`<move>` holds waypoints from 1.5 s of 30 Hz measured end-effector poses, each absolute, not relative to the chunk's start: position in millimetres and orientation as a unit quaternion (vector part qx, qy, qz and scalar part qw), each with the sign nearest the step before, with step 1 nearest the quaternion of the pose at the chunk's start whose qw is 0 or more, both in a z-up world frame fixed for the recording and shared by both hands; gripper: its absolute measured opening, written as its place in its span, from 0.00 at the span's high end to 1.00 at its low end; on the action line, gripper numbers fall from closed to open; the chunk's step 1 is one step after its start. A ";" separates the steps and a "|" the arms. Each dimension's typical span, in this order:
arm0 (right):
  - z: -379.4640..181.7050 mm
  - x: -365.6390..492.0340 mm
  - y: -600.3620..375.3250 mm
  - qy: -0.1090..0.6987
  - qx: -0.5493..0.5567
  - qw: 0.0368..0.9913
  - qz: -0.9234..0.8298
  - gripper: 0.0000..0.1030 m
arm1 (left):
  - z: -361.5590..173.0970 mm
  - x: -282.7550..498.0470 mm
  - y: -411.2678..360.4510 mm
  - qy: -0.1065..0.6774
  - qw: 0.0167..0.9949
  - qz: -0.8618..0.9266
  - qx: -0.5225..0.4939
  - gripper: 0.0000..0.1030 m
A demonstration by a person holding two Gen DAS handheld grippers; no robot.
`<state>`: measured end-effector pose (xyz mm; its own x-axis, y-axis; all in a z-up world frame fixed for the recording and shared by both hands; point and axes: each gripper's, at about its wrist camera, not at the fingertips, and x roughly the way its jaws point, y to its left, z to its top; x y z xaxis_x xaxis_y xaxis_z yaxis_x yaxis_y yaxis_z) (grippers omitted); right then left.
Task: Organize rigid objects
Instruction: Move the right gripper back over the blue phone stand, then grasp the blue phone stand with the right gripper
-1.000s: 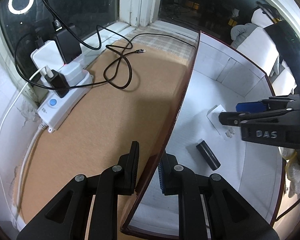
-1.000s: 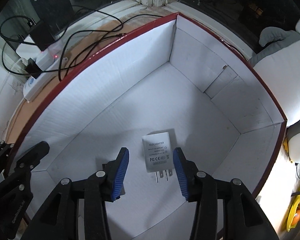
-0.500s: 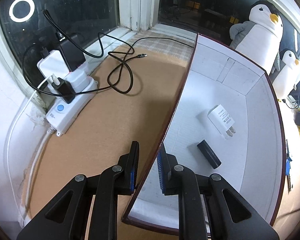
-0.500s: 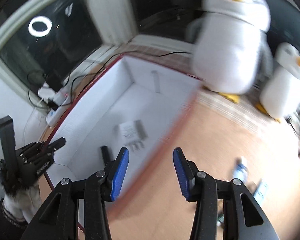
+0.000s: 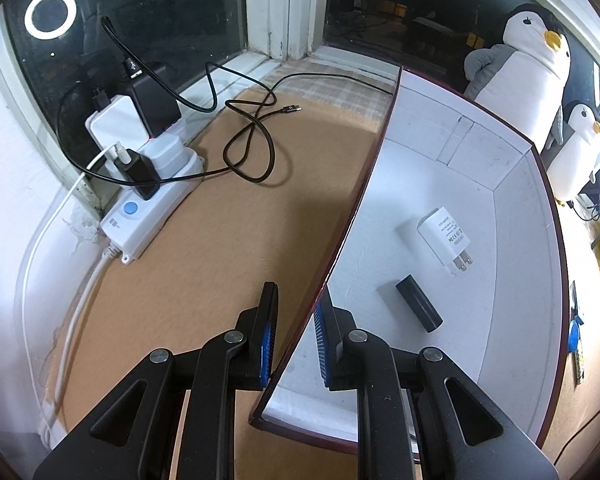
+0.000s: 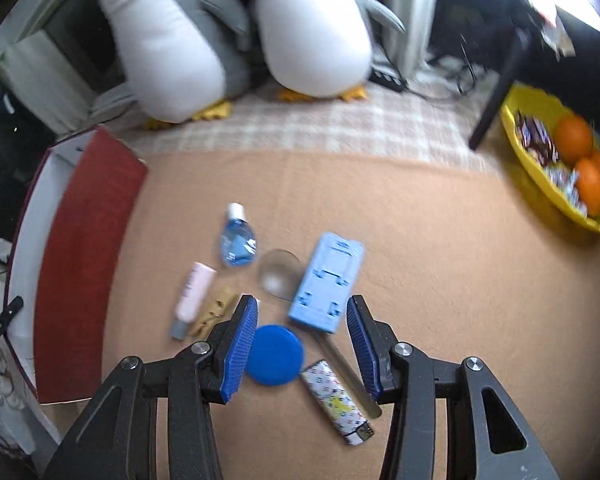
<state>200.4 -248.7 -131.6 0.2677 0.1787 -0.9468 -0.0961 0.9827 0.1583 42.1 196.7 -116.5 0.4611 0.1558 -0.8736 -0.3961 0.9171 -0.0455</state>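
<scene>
**Two items boxed, loose pile awaiting next pick**

The box stands on the worktop, white inside with a dark red rim. On its floor lie a white plug adapter and, nearer, a short black cylinder; the two are apart. The left gripper is clamped narrow on the near left wall of the box, one pad outside and one inside, apparently steadying it.

The remaining rigid items lie in a loose cluster on the worktop to the right of the box: a blue round lid, a patterned lighter, a light blue flat holder, a clear dome, a small blue bottle, a pink tube and a tan clip. A thin metal strip runs between lid and lighter. Several touch or nearly touch.

The right gripper hangs above this cluster, jaws partly apart and holding nothing, with the lid and holder edge showing between its pads.

Judgement: the step in hand is selecting the next item. The lid appears the closest candidate. The next move calls for lowering squarely and gripping without disturbing the neighbours, which crowd it closely. The view is slightly blurred, so fine contact cannot be confirmed.
</scene>
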 end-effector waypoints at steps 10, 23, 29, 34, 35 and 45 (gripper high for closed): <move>-177.5 222.0 -260.9 0.641 0.077 0.761 0.069 0.57 | -117.5 40.4 196.0 0.492 0.845 0.171 -0.121 0.84; -190.0 236.1 -235.0 0.658 0.031 0.750 0.058 0.57 | -117.3 40.0 195.4 0.491 0.845 0.174 -0.122 0.84; -194.5 236.7 -232.2 0.664 0.013 0.745 0.062 0.64 | -117.1 40.6 195.4 0.491 0.845 0.173 -0.122 0.84; -193.8 237.7 -253.6 0.666 0.011 0.743 0.062 0.68 | -116.9 41.4 195.4 0.490 0.845 0.173 -0.123 0.84; -194.0 238.0 -257.1 0.666 0.013 0.743 0.063 0.68 | -117.0 41.5 195.4 0.490 0.845 0.173 -0.122 0.84; -198.4 232.1 -287.8 0.661 0.017 0.749 0.047 0.68 | -117.0 41.3 195.5 0.490 0.845 0.173 -0.123 0.84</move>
